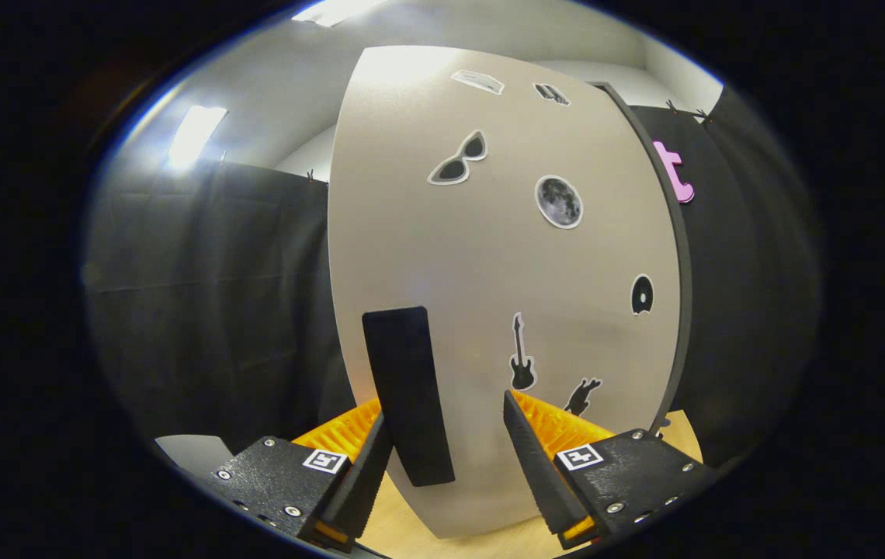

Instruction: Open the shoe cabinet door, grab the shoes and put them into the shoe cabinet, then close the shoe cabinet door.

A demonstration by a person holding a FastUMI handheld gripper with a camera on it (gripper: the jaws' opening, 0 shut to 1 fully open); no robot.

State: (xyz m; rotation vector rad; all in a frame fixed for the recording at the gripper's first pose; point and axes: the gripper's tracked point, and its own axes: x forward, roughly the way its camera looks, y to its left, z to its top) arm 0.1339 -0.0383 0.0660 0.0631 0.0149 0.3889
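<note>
The shoe cabinet door (489,256) is a pale grey panel with several stickers, standing close ahead and looking closed. A black upright handle (407,392) is fixed near its lower left. My gripper (446,423) is open, its fingers straddling the handle's lower part. The left finger (369,466) sits right beside the handle, and the right finger (536,458) stands well apart from it. No shoes are in sight.
The cabinet's dark side edge (679,256) runs down the right of the door. A light wooden surface (442,536) lies under the fingers. Black cloth walls hang on both sides, and ceiling lights (194,136) glow above left.
</note>
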